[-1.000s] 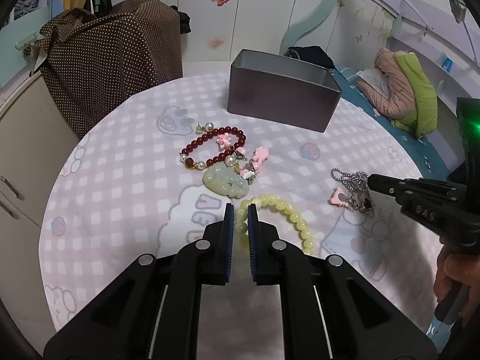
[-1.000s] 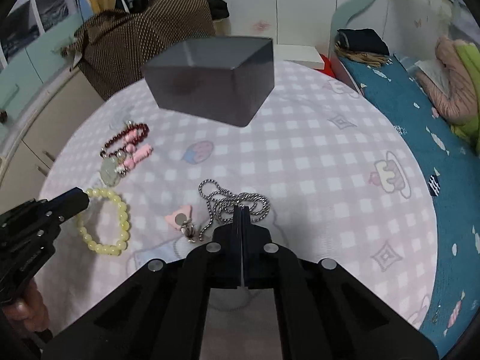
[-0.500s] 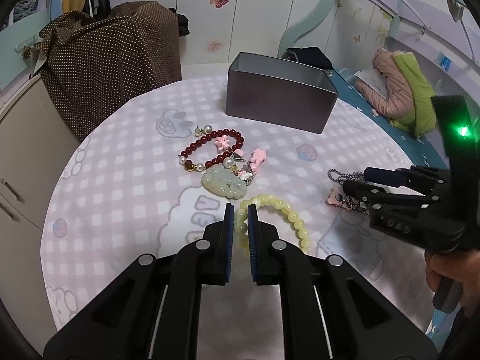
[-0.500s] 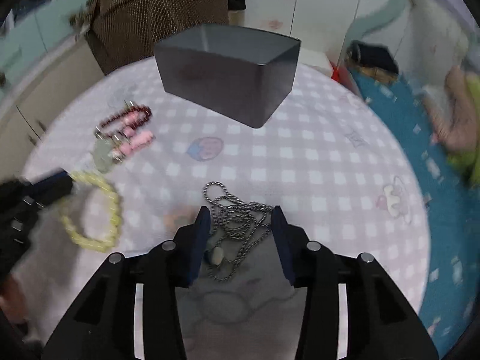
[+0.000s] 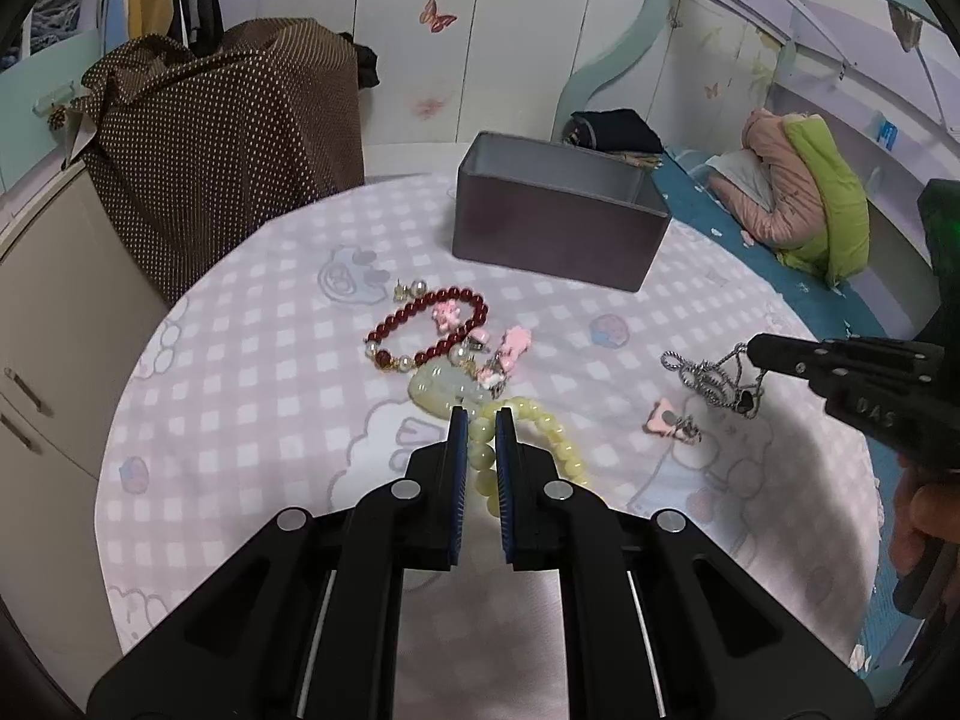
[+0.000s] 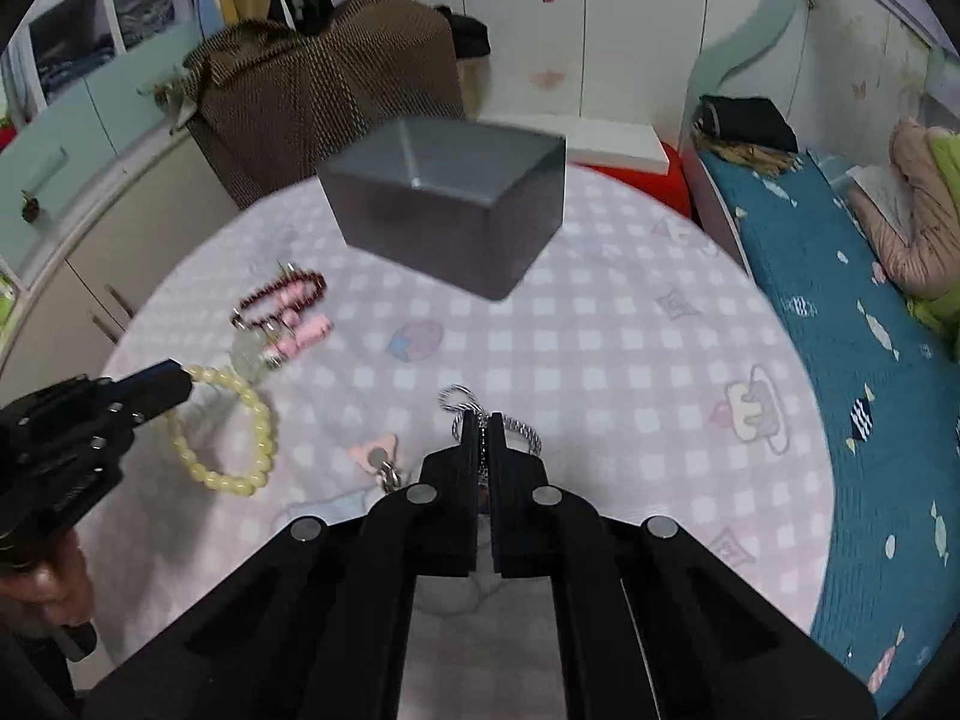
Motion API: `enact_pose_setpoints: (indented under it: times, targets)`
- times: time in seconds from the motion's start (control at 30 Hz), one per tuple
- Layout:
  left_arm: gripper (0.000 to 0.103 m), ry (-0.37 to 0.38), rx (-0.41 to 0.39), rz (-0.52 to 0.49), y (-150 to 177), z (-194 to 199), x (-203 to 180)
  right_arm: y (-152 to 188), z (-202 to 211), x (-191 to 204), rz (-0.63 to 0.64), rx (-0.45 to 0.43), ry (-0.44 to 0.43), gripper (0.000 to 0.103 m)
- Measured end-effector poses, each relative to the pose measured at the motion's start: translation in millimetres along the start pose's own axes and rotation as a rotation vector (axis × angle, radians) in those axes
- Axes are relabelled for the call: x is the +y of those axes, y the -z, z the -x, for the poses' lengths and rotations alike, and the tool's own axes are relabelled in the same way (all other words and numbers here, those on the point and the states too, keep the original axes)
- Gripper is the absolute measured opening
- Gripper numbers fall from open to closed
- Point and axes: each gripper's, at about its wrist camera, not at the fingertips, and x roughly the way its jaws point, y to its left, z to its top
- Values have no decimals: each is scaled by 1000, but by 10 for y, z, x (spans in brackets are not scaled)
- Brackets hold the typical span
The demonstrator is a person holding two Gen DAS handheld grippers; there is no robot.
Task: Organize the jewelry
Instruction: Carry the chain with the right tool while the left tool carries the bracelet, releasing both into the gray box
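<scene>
My left gripper point(image 5: 480, 414) is shut on the yellow bead bracelet point(image 5: 543, 441), which rests on the checked tablecloth; it also shows in the right wrist view point(image 6: 240, 420). My right gripper point(image 6: 481, 417) is shut on the silver chain necklace point(image 6: 516, 426), lifted a little above the cloth point(image 5: 714, 381). Its pink heart charm point(image 5: 663, 418) lies below on the cloth. A red bead bracelet point(image 5: 426, 324), a jade pendant point(image 5: 441, 387) and pink charms point(image 5: 513, 345) lie in a cluster ahead of my left gripper. The grey open box point(image 5: 558, 228) stands at the far side.
The round table point(image 5: 240, 360) drops off at left toward beige cabinets point(image 5: 48, 324). A brown dotted bag point(image 5: 222, 138) stands behind the table. A bed with a teal cover point(image 6: 852, 324) runs along the right.
My right gripper opened around the silver chain, then closed on it and raised it off the cloth. My left gripper stayed shut on the yellow bracelet.
</scene>
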Motion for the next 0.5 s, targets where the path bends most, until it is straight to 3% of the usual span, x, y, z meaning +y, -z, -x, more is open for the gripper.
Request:
enact_pose_setpoints:
  times: [0.27, 0.5]
  targets:
    - [9, 13, -58, -22, -177, 196, -19, -207, 352, 61, 17, -75, -62, 1]
    - [9, 73, -173, -64, -615, 595, -57, -530, 832, 171, 71, -193, -100, 1]
